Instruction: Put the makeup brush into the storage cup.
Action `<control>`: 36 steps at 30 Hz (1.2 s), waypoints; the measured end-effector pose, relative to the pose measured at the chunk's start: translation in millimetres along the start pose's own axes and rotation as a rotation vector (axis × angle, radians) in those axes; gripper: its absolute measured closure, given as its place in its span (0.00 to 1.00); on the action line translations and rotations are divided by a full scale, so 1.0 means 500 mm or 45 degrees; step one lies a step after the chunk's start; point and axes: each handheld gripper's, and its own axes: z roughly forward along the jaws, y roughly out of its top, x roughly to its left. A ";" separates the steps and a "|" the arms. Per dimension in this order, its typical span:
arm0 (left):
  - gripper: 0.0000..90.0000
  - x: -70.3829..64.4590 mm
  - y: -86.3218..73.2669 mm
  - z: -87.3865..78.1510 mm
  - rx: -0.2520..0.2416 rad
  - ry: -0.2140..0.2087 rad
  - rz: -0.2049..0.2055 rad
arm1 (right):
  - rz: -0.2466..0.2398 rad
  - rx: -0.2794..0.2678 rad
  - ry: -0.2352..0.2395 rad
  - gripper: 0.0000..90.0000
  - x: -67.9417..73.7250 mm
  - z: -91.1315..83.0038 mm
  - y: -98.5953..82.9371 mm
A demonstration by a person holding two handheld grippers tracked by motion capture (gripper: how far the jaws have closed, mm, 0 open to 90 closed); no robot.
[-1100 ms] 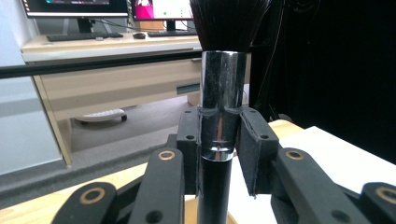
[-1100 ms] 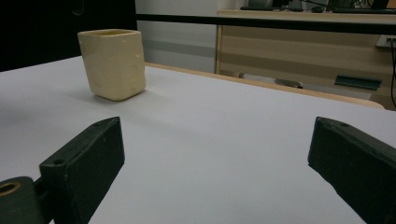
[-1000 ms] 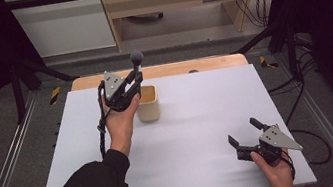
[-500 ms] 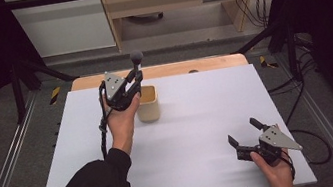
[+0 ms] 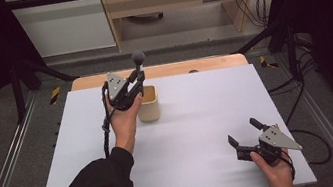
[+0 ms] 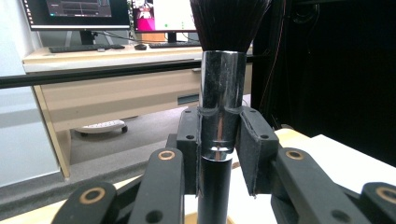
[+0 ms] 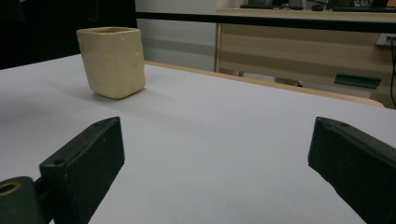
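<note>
While the brush (image 5: 138, 65) stood a little lower over the cup (image 5: 148, 103) half a second ago, it now sits higher, its dark bristle head clear above the rim and its handle running down toward the cup's opening. The left gripper (image 5: 136, 80) has risen with it, and its fingers (image 6: 254, 142) are clamped on the shiny metal collar of the brush (image 6: 219, 121), holding it upright with the bristles on top. Whether the handle's lower end is still inside the cup cannot be told, since the hand and gripper cover it. The cup itself rests where it was, on the far left part of the white surface (image 5: 200, 128), just beside the left hand (image 5: 123, 123).

The right gripper (image 5: 246, 134) lies low at the near right corner, well apart from the cup (image 7: 112, 60), its fingers (image 7: 84, 168) spread wide with nothing between them; it has not shifted.

Judging by the upward drift, the brush is being lifted out of the cup, and that step looks nearly finished.
</note>
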 end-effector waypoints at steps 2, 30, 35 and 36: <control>0.79 0.002 -0.005 0.001 -0.002 -0.002 -0.014 | 0.006 0.001 -0.002 0.04 0.000 0.000 0.000; 0.79 0.007 -0.053 0.006 0.042 -0.013 -0.071 | -0.003 0.002 0.000 0.04 0.000 0.001 0.000; 0.79 0.006 -0.060 0.006 0.057 -0.015 -0.070 | -0.003 0.003 0.000 0.04 0.001 0.001 0.000; 0.79 0.006 -0.061 0.006 0.058 -0.016 -0.069 | -0.003 0.003 -0.001 0.04 0.001 0.001 0.000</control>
